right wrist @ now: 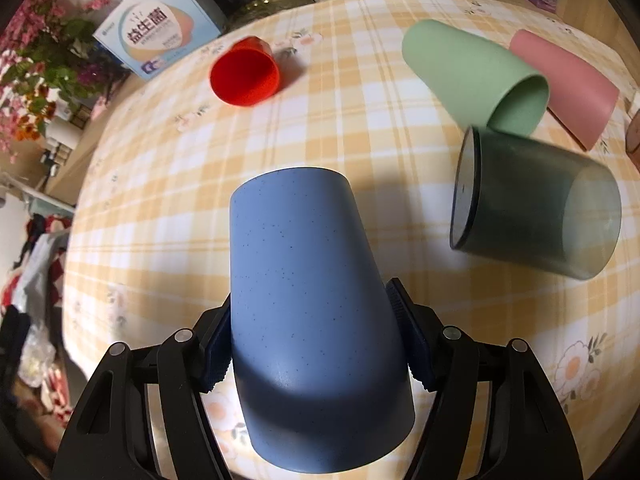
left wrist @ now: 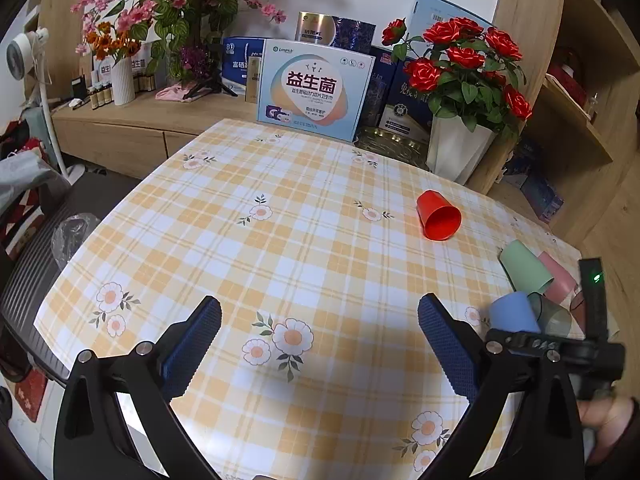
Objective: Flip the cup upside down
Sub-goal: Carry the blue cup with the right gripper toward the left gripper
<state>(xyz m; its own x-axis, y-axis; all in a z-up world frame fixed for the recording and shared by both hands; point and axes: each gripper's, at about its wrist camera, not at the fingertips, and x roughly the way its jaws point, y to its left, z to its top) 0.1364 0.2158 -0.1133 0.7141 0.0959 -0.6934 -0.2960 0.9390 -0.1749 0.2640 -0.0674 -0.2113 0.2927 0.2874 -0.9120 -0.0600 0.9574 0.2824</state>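
My right gripper [right wrist: 316, 332] is shut on a blue speckled cup [right wrist: 312, 300]. The cup is held above the table with its base pointing away and its mouth toward the camera. It also shows in the left wrist view [left wrist: 514, 312], at the right. My left gripper [left wrist: 320, 320] is open and empty above the checked tablecloth [left wrist: 280, 240]. A red cup [right wrist: 245, 71] lies on its side at the far left of the right wrist view, and in the left wrist view [left wrist: 438, 216] at the right of the table.
A green cup [right wrist: 476, 72], a pink cup [right wrist: 564, 84] and a dark translucent cup [right wrist: 536, 212] lie on their sides at the right. Boxes [left wrist: 316, 88] and a white vase of red roses [left wrist: 460, 152] stand at the table's far edge.
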